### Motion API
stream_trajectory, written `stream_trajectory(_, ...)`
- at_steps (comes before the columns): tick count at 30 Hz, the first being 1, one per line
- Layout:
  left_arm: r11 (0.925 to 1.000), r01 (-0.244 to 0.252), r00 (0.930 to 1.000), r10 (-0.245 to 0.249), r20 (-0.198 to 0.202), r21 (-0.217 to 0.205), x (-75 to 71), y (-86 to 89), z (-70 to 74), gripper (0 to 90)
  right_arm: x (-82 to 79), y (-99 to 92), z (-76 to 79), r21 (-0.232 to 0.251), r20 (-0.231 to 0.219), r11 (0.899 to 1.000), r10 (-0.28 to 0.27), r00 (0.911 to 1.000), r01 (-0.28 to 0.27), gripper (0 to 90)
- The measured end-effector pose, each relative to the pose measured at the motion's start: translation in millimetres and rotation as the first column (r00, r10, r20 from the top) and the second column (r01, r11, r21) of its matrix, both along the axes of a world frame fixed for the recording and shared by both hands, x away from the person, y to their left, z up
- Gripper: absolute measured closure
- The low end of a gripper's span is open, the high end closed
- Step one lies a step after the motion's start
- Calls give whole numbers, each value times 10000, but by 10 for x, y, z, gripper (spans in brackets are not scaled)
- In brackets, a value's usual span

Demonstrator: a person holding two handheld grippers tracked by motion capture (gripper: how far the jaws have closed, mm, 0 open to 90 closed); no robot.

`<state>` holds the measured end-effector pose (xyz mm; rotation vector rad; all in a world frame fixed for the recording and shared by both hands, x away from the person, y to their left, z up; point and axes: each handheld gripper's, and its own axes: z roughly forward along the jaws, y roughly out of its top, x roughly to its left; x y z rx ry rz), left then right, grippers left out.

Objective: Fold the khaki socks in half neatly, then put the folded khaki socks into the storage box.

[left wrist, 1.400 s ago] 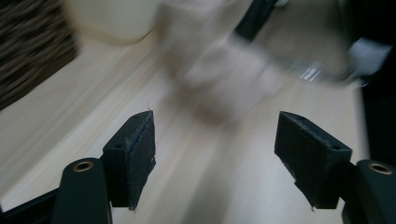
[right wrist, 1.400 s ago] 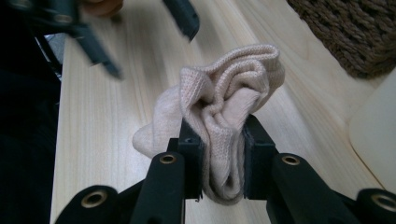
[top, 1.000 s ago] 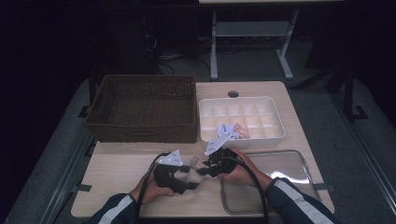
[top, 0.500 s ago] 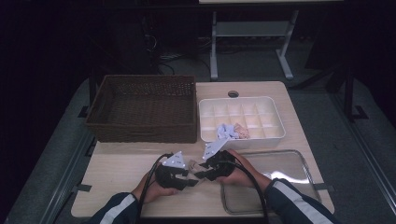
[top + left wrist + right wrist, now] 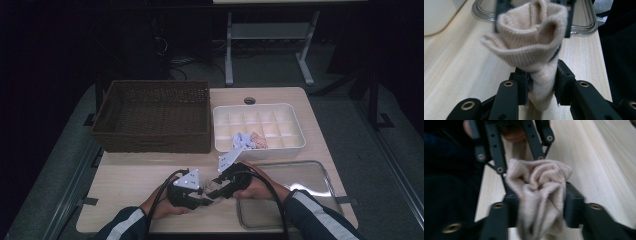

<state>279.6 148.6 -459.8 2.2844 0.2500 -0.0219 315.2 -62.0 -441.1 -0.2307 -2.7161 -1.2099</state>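
Note:
A beige knitted sock is bunched between my two grippers, which face each other tip to tip near the table's front edge. My left gripper has just been closing, and its pads now press on the sock's lower end. My right gripper has just been opening a little, with the sock still pinched between its pads. From above, the left gripper and the right gripper meet in the middle. The sock is mostly hidden there.
A brown wicker basket stands at the back left. To its right, a white compartment box holds small blue and pink cloth items. A metal tray lies at the front right, under the right forearm.
Both hands stay in place near the front edge, tips together around the sock. No other object has moved.

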Motion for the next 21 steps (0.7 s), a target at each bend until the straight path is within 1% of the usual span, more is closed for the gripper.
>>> stream_trajectory(1,9996,-214,9997,212,-129,-165,9,15,-2,640,-7,3,12,31,302,10000,3,9995,-4,652)
stream_trajectory(2,9992,-331,9994,329,-114,-220,20,39,10,584,-21,7,27,-38,592,9999,-139,9982,142,662)
stream_trajectory(3,9985,-502,9987,501,-39,-203,25,60,24,500,-31,7,41,-53,697,9997,-217,9973,221,667)
stream_trajectory(4,9979,-651,9977,651,164,39,38,93,39,417,-46,-6,52,-196,548,9991,-357,9979,368,670)
stream_trajectory(5,9963,-854,9961,852,232,85,47,133,42,364,-38,-13,53,-219,646,9987,-437,9970,452,672)
stream_trajectory(6,9943,-1065,9941,1062,218,99,53,182,43,323,-33,-26,57,-299,663,9978,-574,9961,594,673)
stream_trajectory(8,9882,-1481,9878,1459,544,384,60,300,40,272,-6,-60,65,-153,741,9972,-725,9946,739,674)
stream_trajectory(9,9851,-1659,9848,1631,605,448,73,368,36,250,0,-77,79,-150,795,9960,-866,9931,880,675)
stream_trajectory(10,9851,-1659,9848,1631,605,448,73,368,36,246,0,-77,79,-150,795,9960,-866,9931,880,675)
stream_trajectory(11,9767,-2042,9772,1992,739,667,96,492,27,237,3,-116,115,-58,731,9943,-1053,9917,1060,675)
stream_trajectory(12,9732,-2156,9742,2086,866,805,108,549,19,214,-4,-131,136,-117,728,9922,-1228,9898,1240,675)
stream_trajectory(13,9695,-2314,9708,2247,836,813,124,604,5,202,-3,-147,154,-166,849,9903,-1364,9870,1382,675)
stream_trajectory(14,9667,-2446,9684,2397,690,756,139,658,-9,195,0,-171,178,-97,780,9897,-1416,9868,1428,676)
stream_trajectory(15,9638,-2562,9655,2514,684,734,148,706,-21,187,9,-194,200,46,816,9886,-1501,9853,1502,676)
stream_trajectory(16,9620,-2625,9638,2577,679,747,155,751,-30,186,7,-216,227,16,903,9863,-1642,9823,1647,676)
stream_trajectory(17,9609,-2679,9626,2638,620,699,165,789,-45,186,12,-241,252,47,965,9855,-1692,9809,1695,676)
stream_trajectory(18,9609,-2679,9626,2638,620,699,165,789,-45,183,12,-241,252,47,965,9855,-1692,9809,1695,676)
stream_trajectory(19,9577,-2773,9603,2737,537,771,182,841,-79,180,18,-297,301,70,932,9821,-1881,9777,1882,676)
stream_trajectory(20,9573,-2772,9603,2733,554,822,189,861,-101,180,24,-327,322,52,938,9784,-2062,9740,2066,676)
stream_trajectory(21,9573,-2774,9596,2718,726,819,196,882,-105,177,43,-370,336,117,1001,9765,-2151,9715,2150,676)
